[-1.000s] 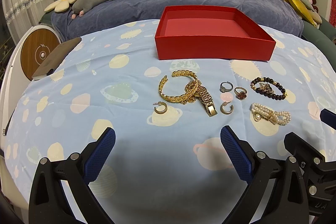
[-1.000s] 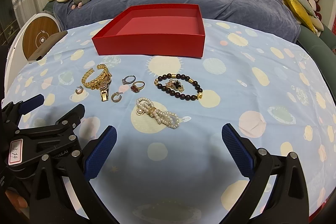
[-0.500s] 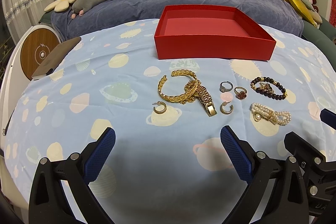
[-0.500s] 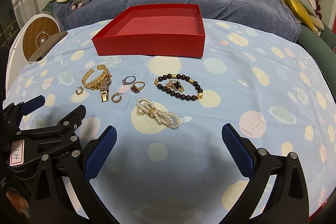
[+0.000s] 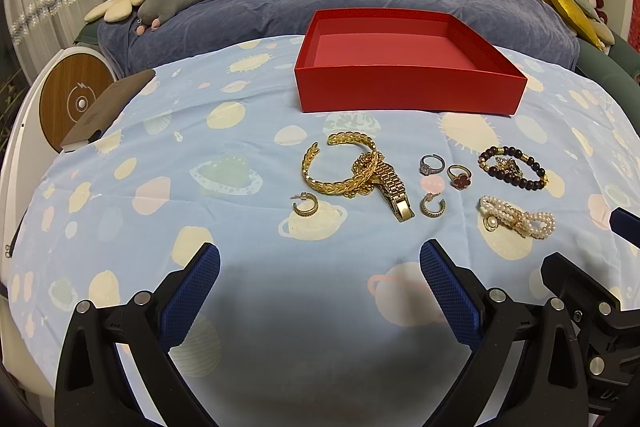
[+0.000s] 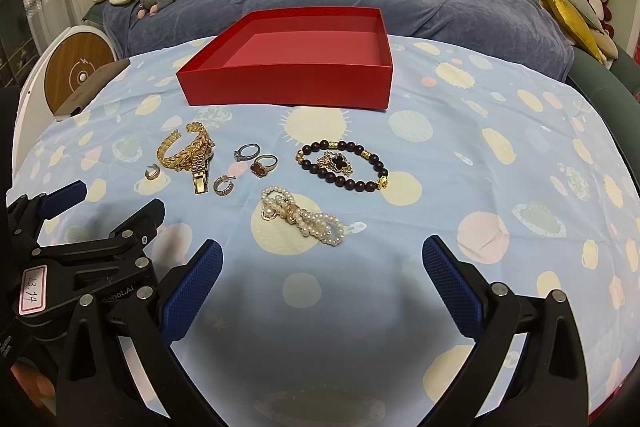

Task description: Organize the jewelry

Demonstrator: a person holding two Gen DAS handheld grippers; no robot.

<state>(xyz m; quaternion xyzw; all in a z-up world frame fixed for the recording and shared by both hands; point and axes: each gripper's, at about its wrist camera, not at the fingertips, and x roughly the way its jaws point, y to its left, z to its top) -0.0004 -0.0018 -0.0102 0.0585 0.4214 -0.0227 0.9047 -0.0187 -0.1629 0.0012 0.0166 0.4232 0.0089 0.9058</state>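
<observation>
Blue planet-print cloth (image 5: pixel 240 267) spreads under us, sofa behind. Our left gripper (image 5: pixel 320 283) hovers with jaws spread wide, nothing between them; our right gripper (image 6: pixel 322 279) likewise gapes, holding nothing. At twelve o'clock of the right one lies the pearl bracelet (image 6: pixel 302 215), beyond it the dark bead bracelet (image 6: pixel 344 167); gold chains (image 5: pixel 356 171) sit at eleven, red box (image 6: pixel 288 83) farther at twelve.

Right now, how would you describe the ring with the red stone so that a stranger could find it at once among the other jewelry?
Start at the open red cardboard box on the planet-print blue cloth; the jewelry lies in a row in front of it. Right of the tangled gold chain bracelets lie two rings side by side. The gold ring with the dark red clover-shaped stone is the right one; its neighbour, the silver ring with a clear stone, is colourless.
</observation>
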